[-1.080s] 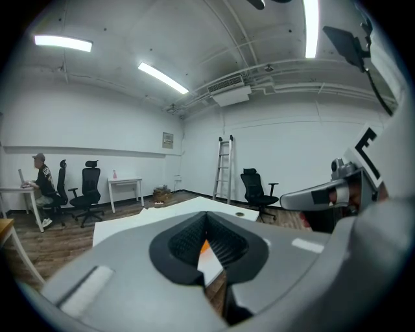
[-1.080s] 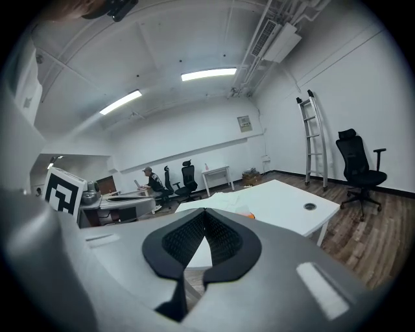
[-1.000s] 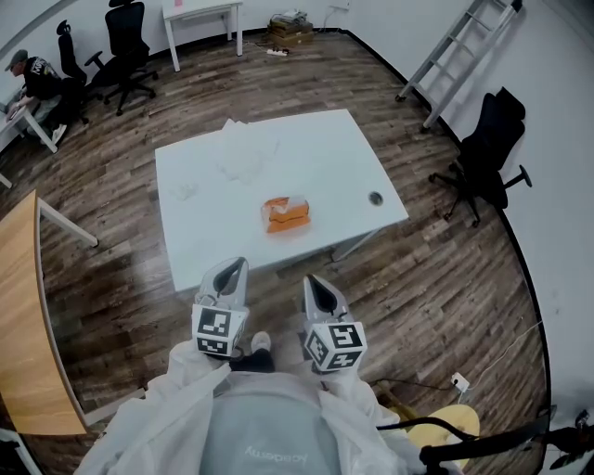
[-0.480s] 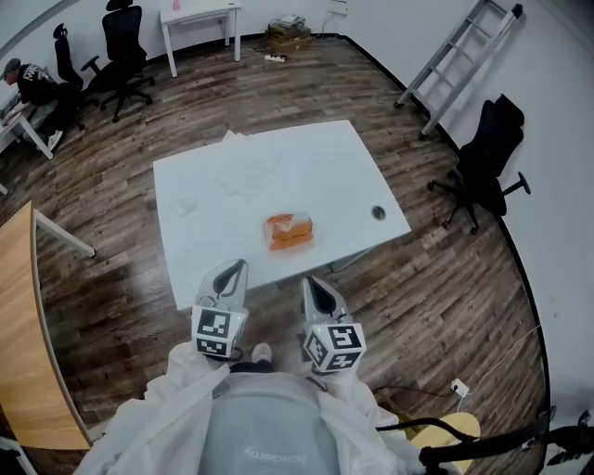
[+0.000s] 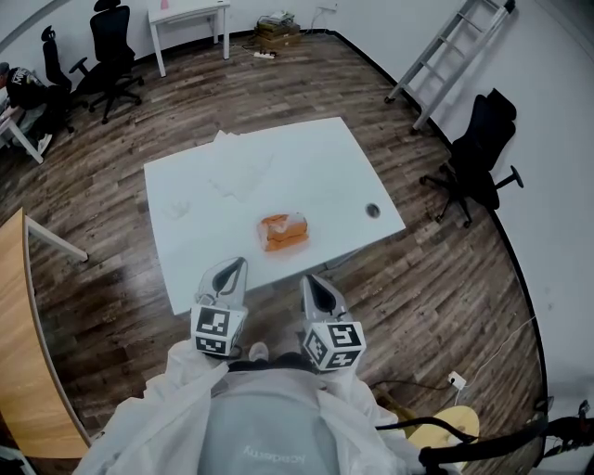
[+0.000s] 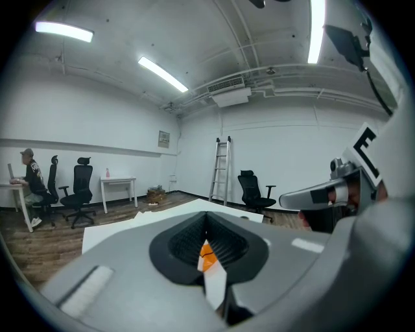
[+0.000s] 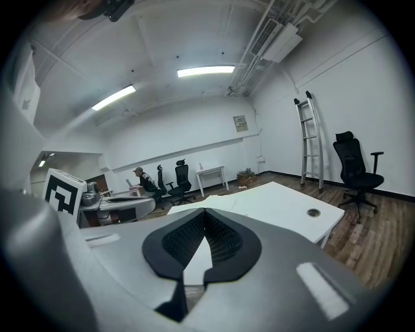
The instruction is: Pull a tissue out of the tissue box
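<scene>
Nearer now sits the tissue box on the desk; your left tool and right tool, clenched empty, hang short.

A sparse open office: black swivel chairs and white desks on wood-plank flooring, a person seated at a desk, ceiling strip lights, and a ladder against the wall.

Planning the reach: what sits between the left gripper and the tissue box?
Nothing. In the head view, only bare white table separates the left gripper from the orange tissue box. The left gripper view also shows the box straight ahead.
</scene>
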Motion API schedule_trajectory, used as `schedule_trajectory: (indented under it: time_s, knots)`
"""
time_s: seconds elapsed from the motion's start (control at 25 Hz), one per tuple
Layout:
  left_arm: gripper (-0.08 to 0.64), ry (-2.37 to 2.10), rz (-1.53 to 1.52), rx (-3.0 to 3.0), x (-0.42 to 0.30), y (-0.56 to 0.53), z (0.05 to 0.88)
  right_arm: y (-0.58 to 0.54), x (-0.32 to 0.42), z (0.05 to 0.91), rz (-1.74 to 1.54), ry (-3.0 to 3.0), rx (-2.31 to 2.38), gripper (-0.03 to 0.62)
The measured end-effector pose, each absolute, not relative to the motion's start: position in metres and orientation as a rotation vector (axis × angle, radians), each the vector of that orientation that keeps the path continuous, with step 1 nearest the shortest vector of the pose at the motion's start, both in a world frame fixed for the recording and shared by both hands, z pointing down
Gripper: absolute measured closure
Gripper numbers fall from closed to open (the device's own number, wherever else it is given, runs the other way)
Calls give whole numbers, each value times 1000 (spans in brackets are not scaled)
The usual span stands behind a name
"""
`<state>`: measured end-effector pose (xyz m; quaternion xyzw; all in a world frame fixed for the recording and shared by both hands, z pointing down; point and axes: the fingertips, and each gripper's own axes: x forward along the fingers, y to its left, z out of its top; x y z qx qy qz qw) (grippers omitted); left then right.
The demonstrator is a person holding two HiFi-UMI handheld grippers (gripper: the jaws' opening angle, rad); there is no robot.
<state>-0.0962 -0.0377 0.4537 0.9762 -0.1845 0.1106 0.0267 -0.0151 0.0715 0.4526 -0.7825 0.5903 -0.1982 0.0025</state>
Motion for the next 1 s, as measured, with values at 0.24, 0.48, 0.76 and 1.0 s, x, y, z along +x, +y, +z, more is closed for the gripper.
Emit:
schedule_trajectory:
  time_s: [0.24,0.48,0.76,1.0]
  knots:
    - [560,-566,348,3003,-98,-36,457,78,-16,455,-640,1835,-2469,591]
    - [560,-572,347,3003,-100,-37,459,79,-18,458,-647,1834,-2469,591]
    - [560,-579,340,3007,-97,-40,454,76,-12,456,-638,1835,-2466,591]
    - [560,-604,358,3008,-91,-46,456,67,-4,462,-651,1851,-2437,591]
